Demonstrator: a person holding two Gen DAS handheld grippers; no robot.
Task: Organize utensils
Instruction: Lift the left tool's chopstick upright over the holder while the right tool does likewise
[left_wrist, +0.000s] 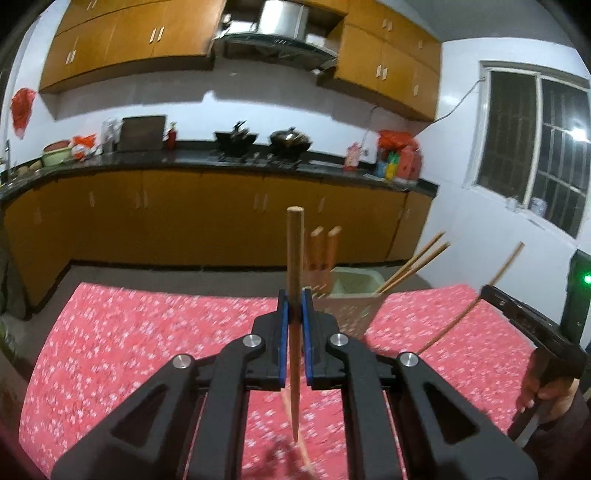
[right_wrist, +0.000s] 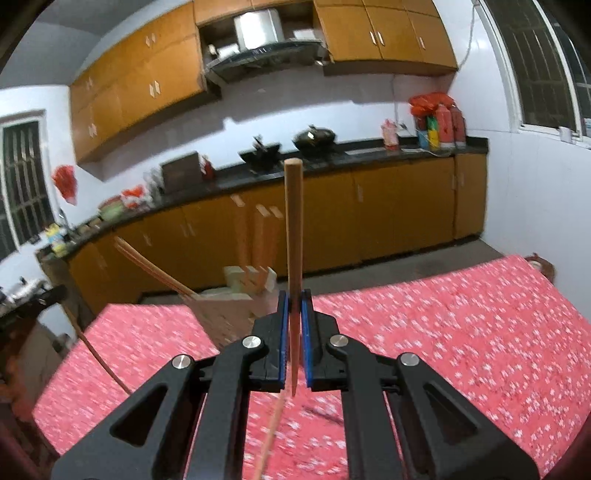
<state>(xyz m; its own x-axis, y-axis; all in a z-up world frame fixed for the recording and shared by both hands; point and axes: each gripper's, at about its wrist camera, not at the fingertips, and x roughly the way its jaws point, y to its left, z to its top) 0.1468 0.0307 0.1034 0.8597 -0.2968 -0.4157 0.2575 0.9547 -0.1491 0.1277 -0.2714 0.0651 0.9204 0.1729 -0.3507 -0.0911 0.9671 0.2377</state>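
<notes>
My left gripper (left_wrist: 294, 306) is shut on a wooden chopstick (left_wrist: 294, 258) that stands upright between its blue pads. My right gripper (right_wrist: 294, 306) is shut on another wooden chopstick (right_wrist: 294, 221), also upright. A pale utensil holder (left_wrist: 351, 299) stands on the red floral table just beyond the left gripper, with a pair of chopsticks (left_wrist: 417, 264) leaning right and wooden handles (left_wrist: 325, 247) in its left slot. The holder (right_wrist: 236, 306) shows left of the right gripper. The right gripper (left_wrist: 532, 325) with its chopstick (left_wrist: 476, 302) appears at the right edge of the left wrist view.
The table carries a red floral cloth (left_wrist: 147, 332). Another chopstick (right_wrist: 271, 435) lies on the cloth under the right gripper. Beyond the table are orange kitchen cabinets (left_wrist: 184, 214) and a dark counter with woks (left_wrist: 288, 142).
</notes>
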